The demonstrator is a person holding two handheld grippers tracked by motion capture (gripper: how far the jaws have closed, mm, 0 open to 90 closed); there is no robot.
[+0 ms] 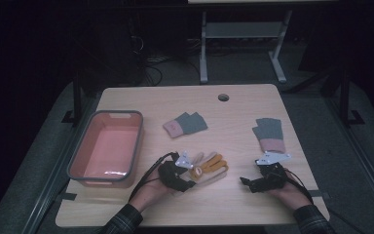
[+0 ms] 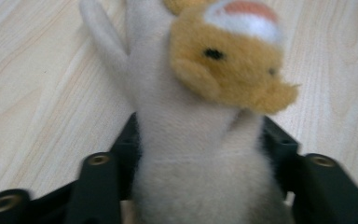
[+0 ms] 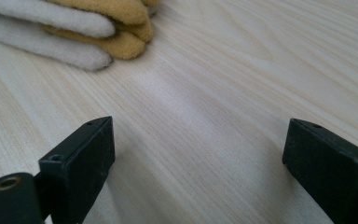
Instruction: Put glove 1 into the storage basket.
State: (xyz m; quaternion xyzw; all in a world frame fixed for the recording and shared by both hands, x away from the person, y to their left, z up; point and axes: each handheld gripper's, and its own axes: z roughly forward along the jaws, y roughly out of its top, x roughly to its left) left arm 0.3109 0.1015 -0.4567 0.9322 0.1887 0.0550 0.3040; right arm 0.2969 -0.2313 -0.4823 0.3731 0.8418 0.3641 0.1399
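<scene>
Your left gripper (image 1: 187, 181) has its jaws pressed around the cuff of the fuzzy cream-and-orange bear-face glove (image 2: 200, 140), your right gripper (image 1: 247, 182) gapes empty, so likely lift it toward the pink plastic tub (image 1: 91, 179).

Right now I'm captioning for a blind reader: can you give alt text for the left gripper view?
A fluffy cream glove with a tan bear face lies on a pale wooden table, its cuff between the black jaws of the left hand-held gripper.
</scene>
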